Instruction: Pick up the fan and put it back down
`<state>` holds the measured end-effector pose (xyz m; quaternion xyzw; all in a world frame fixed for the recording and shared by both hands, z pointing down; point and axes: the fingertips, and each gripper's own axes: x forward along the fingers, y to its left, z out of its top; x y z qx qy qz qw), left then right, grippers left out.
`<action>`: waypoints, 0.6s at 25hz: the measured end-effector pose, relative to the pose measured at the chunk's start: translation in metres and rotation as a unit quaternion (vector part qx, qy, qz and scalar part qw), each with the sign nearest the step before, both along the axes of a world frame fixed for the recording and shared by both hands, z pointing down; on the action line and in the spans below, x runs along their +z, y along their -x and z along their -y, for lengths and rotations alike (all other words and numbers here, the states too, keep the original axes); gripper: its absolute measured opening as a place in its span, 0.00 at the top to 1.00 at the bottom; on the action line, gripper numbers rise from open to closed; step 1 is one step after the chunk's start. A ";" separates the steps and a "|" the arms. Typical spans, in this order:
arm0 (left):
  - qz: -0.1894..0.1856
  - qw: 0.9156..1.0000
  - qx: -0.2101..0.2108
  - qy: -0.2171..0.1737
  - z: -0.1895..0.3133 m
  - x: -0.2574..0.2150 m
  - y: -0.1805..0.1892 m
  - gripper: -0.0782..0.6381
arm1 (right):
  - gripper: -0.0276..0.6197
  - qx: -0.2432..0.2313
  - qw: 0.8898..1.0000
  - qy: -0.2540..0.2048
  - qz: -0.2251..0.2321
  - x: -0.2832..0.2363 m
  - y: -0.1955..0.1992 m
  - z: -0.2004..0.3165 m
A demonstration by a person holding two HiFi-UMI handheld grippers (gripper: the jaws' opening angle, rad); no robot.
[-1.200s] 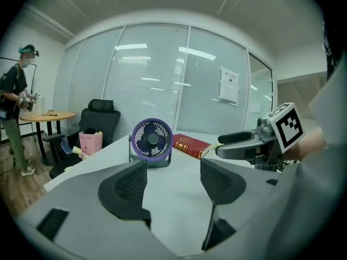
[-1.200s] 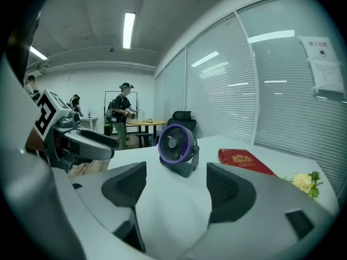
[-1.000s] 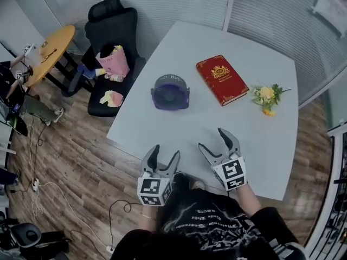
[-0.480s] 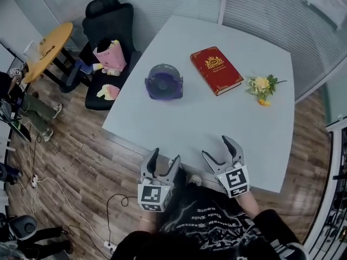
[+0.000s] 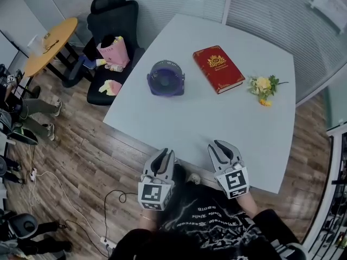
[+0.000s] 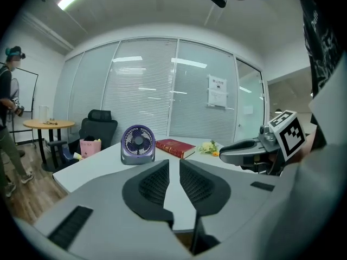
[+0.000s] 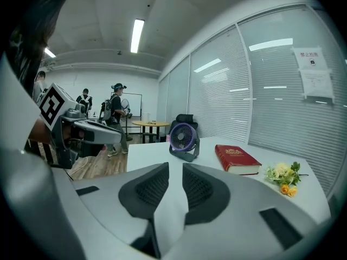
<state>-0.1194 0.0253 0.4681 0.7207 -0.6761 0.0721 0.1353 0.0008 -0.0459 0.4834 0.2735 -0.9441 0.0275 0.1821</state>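
A small purple fan stands upright on the white table, at its far left part; it also shows as the fan and the fan in the gripper views. Both grippers hover at the table's near edge, far short of the fan. My left gripper has just been closing; its jaws stand a narrow slit apart with nothing between them. The right gripper has closed likewise to a narrow gap and holds nothing. The left gripper and the right gripper both point toward the fan.
A red book lies right of the fan, and a sprig of yellow flowers lies further right. Left of the table stand a black office chair with a pink bag and a round wooden table. People stand in the background.
Both grippers' jaws have closed from wide open to a narrow gap. Both hands have drawn back toward the table's near edge.
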 end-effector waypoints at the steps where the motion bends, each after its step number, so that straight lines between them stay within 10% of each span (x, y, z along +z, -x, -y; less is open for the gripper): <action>1: 0.000 1.000 0.002 0.000 0.000 -0.001 -0.001 0.81 | 0.86 0.003 1.000 -0.001 0.003 -0.001 -0.001 0.001; 15: -0.029 0.999 0.020 0.005 0.001 0.001 -0.009 0.86 | 0.95 0.003 1.000 -0.009 -0.021 0.011 -0.006 -0.001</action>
